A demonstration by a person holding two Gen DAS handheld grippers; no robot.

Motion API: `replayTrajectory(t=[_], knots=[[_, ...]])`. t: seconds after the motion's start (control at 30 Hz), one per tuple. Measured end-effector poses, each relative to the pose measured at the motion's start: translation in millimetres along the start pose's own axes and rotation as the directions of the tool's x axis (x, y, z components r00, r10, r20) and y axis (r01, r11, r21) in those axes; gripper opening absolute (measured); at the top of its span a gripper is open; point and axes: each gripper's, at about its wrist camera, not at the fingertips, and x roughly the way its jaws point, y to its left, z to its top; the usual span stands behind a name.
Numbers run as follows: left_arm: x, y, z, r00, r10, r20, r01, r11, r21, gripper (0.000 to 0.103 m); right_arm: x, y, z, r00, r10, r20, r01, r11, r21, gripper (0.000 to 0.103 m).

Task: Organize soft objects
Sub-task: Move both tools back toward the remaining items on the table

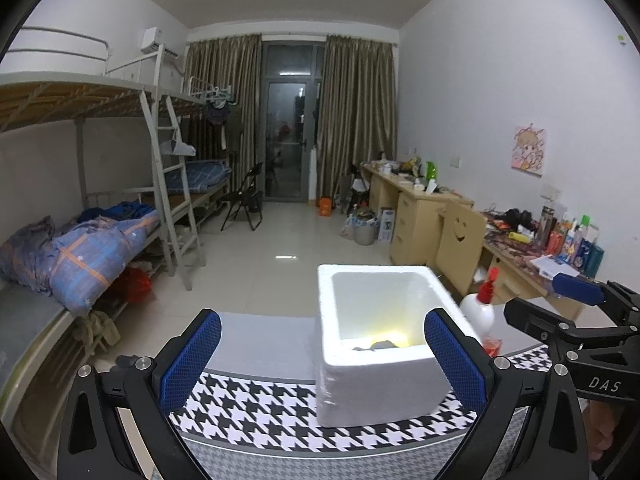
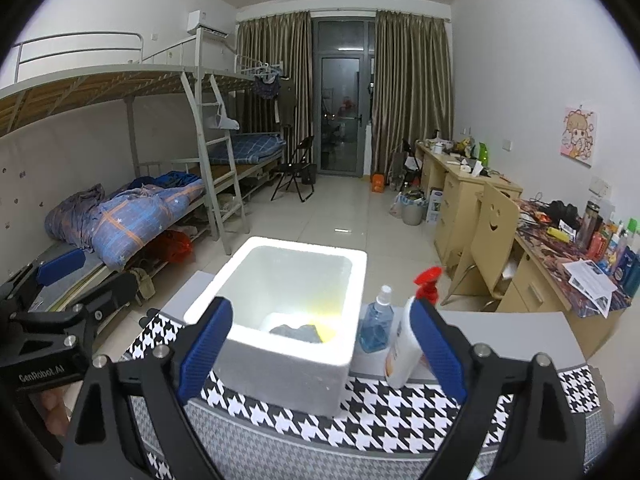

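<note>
**Both claws empty above the foam box; check the soft items lie flat inside**

Your left gripper (image 1: 322, 356) is spread wide and holds nothing; your right gripper (image 2: 324, 348) is likewise spread and empty; both hang over the near edge of the houndstooth cloth (image 2: 376, 416) that covers the table. Just beyond them stands the white foam box (image 2: 280, 364), open at the top; inside, on its floor, lie the soft items, a grey-blue cloth (image 2: 298, 332) with something yellow (image 2: 330, 334) beside it; what each one is I cannot tell. By my judgement the sorting is near its end, since no loose soft thing shows on the cloth; if you reach in again, come down straight through the middle of the opening, keep the pads off the foam walls, and pinch only fabric.

Mind the right side of the box: a white spray bottle with a red trigger (image 2: 404, 344) stands just beside it, and a blue pump bottle (image 2: 374, 328) close behind that; both look easy to topple with a sideways sweep of the right claw. Further off, the wooden chair (image 2: 492, 240) and cluttered desk (image 2: 532, 292) line the right wall; bunk beds (image 1: 100, 216) with a rumpled blue quilt (image 1: 88, 256) fill the left; curtains (image 1: 224, 120) close the far end.
</note>
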Motion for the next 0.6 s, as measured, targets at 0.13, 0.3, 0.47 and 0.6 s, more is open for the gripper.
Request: replayTrajectory(t=[0.13, 0.3, 0.47, 0.6], knots=[[-8.2, -10.0, 2.2, 1.000, -0.011, 0.013, 0.011, 1.000, 0.016, 0.102, -15.2, -3.9, -0.8, 1.000, -0.006, 0.020, 0.006, 1.000, 0.012, 0.093], [-17.7, -15.2, 1.3, 0.999, -0.025, 0.022, 0.025, 1.000, 0.016, 0.102, -28.1, -6.1, -4.8, 1.000, 0.002, 0.027, -0.002, 1.000, 0.012, 0.093], [-27.2, -21.7, 0.8, 0.999, -0.026, 0.032, 0.026, 0.999, 0.027, 0.102, -40.8, -8.9, -10.4, 0.999, -0.008, 0.044, 0.008, 1.000, 0.011, 0.093], [-36.3, -28.5, -5.1, 0.999, -0.044, 0.027, 0.044, 0.999, 0.033, 0.102, -51.2, -11.1, -17.0, 0.999, -0.008, 0.054, 0.007, 1.000, 0.014, 0.093]])
